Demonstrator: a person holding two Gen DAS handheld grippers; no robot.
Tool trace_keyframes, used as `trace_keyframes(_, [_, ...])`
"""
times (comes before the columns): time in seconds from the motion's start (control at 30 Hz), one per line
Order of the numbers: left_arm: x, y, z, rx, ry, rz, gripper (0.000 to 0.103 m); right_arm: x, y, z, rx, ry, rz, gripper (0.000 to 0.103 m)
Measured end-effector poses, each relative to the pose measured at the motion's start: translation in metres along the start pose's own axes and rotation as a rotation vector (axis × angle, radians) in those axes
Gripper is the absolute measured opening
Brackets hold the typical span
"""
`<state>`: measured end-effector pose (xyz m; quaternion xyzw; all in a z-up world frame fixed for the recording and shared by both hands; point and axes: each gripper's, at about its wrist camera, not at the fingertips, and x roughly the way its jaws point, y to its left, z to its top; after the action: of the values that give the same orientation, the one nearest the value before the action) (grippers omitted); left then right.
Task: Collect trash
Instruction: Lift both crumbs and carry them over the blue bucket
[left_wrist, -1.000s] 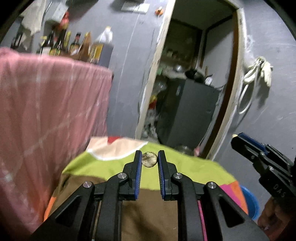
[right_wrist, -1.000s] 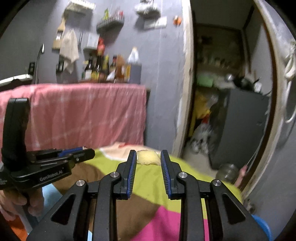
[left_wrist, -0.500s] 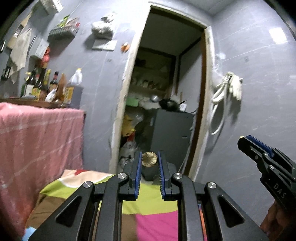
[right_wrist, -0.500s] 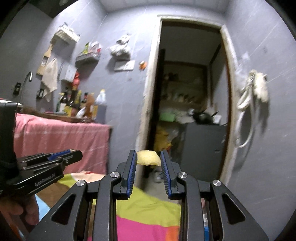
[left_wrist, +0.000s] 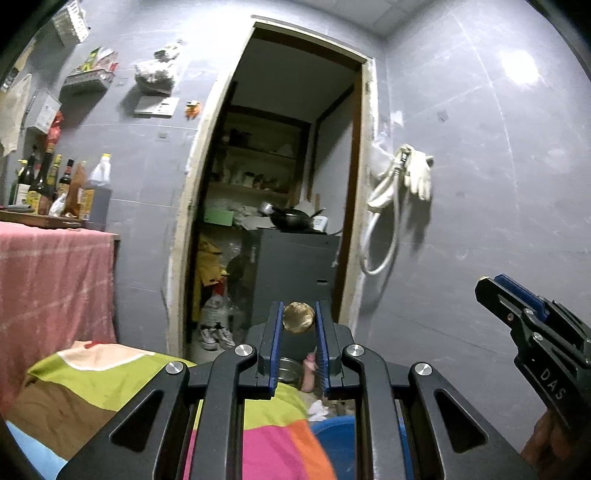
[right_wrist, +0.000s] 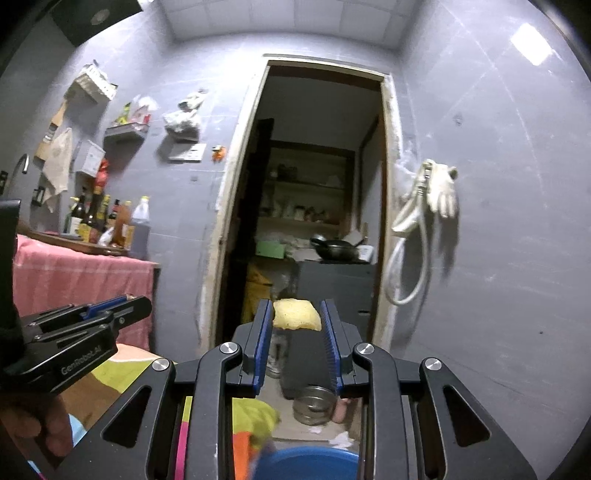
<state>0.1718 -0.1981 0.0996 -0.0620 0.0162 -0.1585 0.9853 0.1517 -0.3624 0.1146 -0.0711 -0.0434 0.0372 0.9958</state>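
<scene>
Carrying both scraps toward a drop point looks like the step in hand. The left hand-held gripper (left_wrist: 298, 322) pinches a round brownish piece of trash (left_wrist: 298, 317) at its fingertips, and the right hand-held gripper (right_wrist: 296, 315) pinches a pale yellow, spongy piece of trash (right_wrist: 296, 314) the same way; both are lifted clear of the colourful cloth (left_wrist: 107, 376) that lies low at 7 o'clock. A blue basin (right_wrist: 306, 463) shows at 6 o'clock in the right wrist view, below the fingers, and is probably the receptacle, though that is a judgement. To do this well, keep the squeeze steady, since each scrap is held only near the tips, tip both wrists downward until the basin sits under the tips, and release only once directly above it, one side at a time, so nothing lands on the cloth or on the floor by the metal pot (right_wrist: 314, 404).
</scene>
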Motion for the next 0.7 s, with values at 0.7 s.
trace_keyframes(0.7, [0.065, -0.075, -0.078, 0.063, 0.168, -0.037, 0.014, -0.003, -0.067, -0.087, 0.048, 0.127, -0.112, 0.024])
